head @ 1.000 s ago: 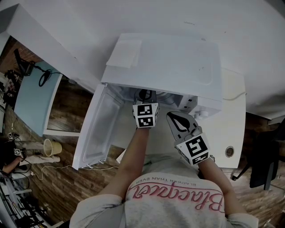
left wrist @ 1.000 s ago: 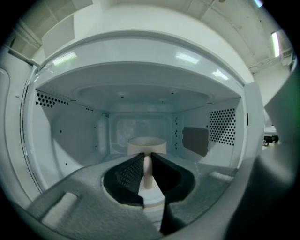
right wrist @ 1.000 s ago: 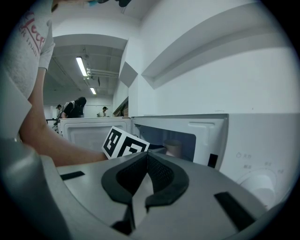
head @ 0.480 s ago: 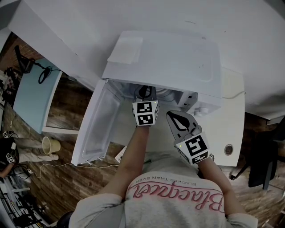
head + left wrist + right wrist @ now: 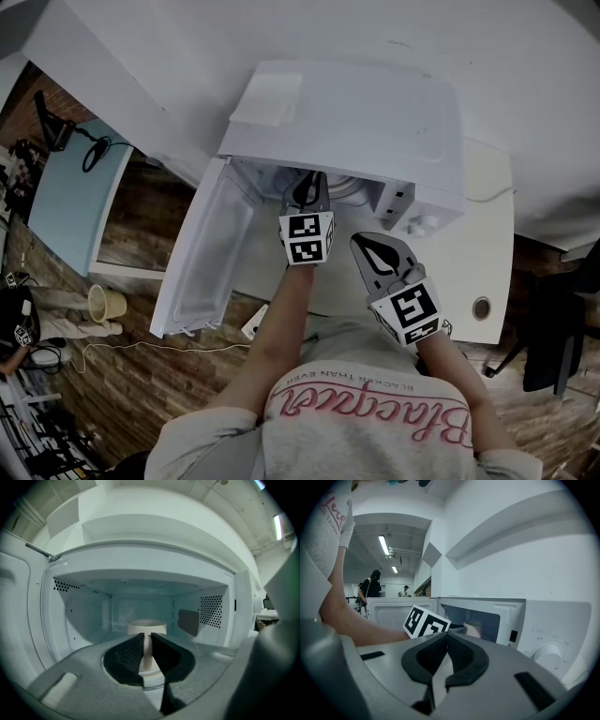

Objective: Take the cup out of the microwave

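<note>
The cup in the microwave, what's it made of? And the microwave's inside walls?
The cup looks like ceramic, or maybe hard plastic: it is thick, opaque and cream, with a dull surface. The microwave walls look like painted sheet metal: smooth and pale, with rows of small punched holes.

We wear a pale grey short-sleeved T-shirt (image 5: 356, 450) with pink script lettering across the chest. The left gripper (image 5: 307, 180) and right gripper (image 5: 364, 242) are grey moulded shells tapering toward the tips. Rearward of each set of jaws sits a white cube (image 5: 307, 239) bearing black square markers. The pads (image 5: 130, 651) are black, apparently fine-textured.
</note>
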Demonstrator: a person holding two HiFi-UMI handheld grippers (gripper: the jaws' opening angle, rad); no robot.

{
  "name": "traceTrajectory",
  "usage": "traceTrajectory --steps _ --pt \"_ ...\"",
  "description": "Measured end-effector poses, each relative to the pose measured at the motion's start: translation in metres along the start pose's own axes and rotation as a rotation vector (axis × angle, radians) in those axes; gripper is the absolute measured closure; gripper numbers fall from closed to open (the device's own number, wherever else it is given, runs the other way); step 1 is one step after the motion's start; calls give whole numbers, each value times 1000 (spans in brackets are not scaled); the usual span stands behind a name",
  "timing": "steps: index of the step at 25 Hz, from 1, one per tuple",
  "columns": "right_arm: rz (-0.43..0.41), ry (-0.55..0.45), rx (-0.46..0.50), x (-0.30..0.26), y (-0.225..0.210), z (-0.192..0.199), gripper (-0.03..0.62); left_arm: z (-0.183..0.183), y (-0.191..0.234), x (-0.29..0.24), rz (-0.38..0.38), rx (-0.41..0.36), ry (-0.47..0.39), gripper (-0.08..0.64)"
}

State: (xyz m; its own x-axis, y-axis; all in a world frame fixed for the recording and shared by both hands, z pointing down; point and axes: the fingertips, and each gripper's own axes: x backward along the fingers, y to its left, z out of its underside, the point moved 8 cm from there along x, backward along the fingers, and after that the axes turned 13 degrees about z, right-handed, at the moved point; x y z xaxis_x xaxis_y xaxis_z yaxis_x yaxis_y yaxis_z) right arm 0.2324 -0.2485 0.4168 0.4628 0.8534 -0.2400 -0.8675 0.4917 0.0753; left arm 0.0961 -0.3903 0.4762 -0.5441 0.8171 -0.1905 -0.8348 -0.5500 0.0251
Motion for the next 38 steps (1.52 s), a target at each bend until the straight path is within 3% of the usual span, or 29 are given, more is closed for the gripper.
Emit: traceTrajectory --steps 38 --pt "-77 -42 -8 45 38 3 581 -3 -36 72 -7 -7 -20 511"
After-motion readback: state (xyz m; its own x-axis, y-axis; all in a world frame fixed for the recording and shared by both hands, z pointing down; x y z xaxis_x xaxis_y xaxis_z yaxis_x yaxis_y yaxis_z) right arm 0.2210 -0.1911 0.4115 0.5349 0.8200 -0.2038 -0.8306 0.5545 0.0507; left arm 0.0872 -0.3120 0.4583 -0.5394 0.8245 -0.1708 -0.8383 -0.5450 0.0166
